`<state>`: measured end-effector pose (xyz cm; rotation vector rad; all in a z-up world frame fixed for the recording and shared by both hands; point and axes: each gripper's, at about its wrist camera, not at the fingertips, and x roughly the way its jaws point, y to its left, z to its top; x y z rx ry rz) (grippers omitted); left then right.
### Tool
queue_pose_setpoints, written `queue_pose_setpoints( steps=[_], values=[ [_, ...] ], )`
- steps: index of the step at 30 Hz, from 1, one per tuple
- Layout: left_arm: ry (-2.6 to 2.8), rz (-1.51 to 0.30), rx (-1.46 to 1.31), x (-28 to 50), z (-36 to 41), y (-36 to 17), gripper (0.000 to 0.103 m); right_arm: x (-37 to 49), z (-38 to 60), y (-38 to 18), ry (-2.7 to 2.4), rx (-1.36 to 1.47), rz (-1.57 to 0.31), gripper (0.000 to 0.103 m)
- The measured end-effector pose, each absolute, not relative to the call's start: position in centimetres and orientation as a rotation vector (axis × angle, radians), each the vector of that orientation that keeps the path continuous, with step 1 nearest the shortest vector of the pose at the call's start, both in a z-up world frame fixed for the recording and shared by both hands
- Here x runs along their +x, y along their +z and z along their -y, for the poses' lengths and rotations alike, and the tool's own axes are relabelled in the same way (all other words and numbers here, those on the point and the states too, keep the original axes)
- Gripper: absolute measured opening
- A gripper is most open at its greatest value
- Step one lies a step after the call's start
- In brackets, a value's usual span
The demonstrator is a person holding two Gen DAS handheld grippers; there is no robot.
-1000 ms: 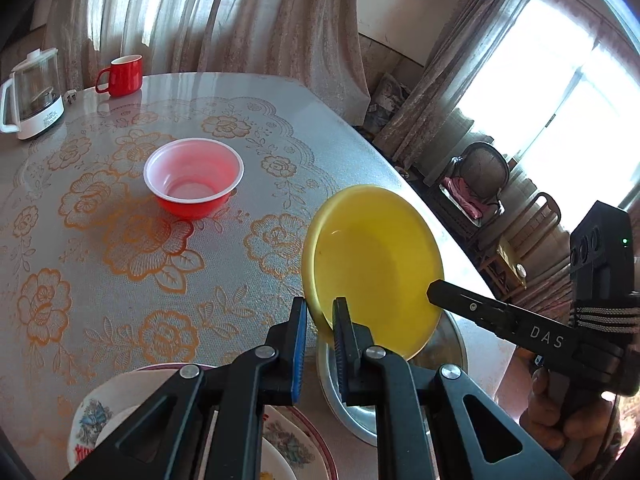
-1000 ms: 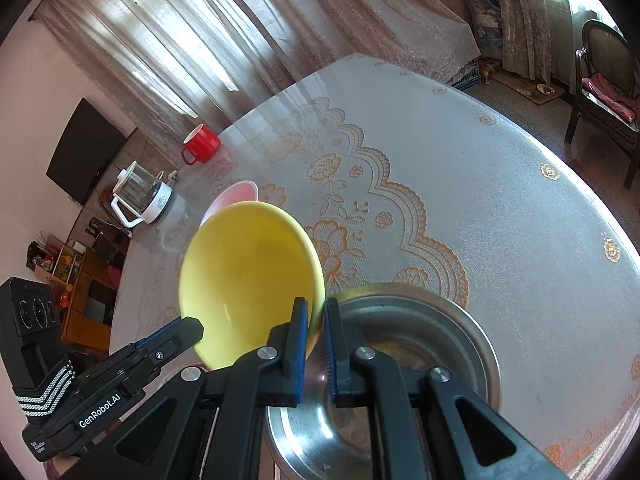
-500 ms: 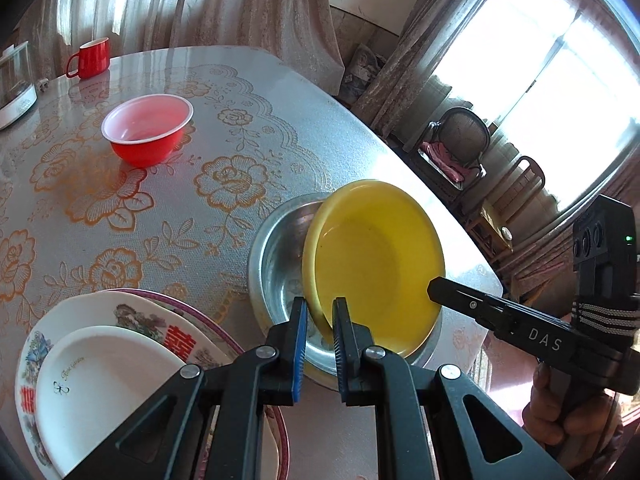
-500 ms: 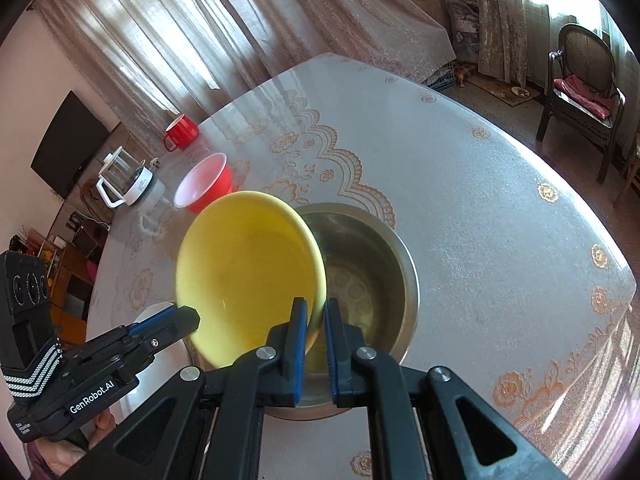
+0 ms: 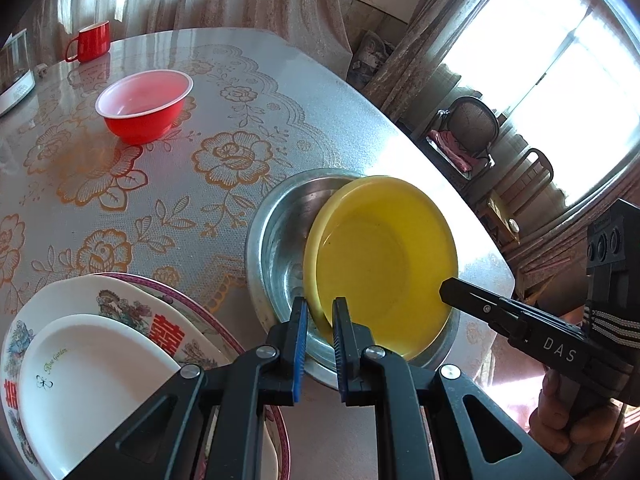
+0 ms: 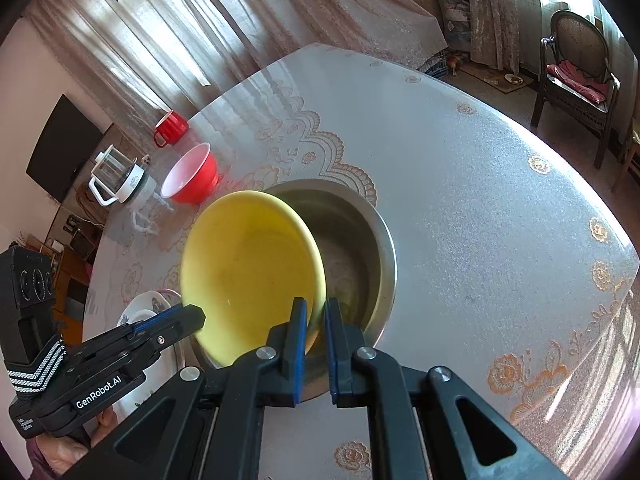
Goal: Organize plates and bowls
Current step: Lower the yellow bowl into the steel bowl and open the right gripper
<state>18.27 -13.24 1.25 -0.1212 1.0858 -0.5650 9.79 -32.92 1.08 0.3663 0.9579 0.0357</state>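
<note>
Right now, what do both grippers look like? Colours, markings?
Left gripper and right gripper: matte black angular linkages, silver pivot screws, blue ribbed pads on the jaws. Left body reads "GenRobot.AI", right "DAS". Each carries a black box with a white-striped strap.

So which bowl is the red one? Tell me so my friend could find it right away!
Start at the round table with the flowery cover. Go past the steel basin where the yellow bowl is held, toward the curtains. The red bowl stands alone there, red outside and pale inside, and unlike the red mug behind it, it has no handle.
</note>
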Motion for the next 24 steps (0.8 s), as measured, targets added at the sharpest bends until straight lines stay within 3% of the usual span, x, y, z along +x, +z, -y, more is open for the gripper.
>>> queue_pose_setpoints(
  steps=[24],
  values=[
    [-0.538, -1.038, -0.031, 18.5, 14.0, 0.6, 0.013, 11.3, 29.7, -0.4, -0.064, 0.064, -0.963, 0.015]
  ],
)
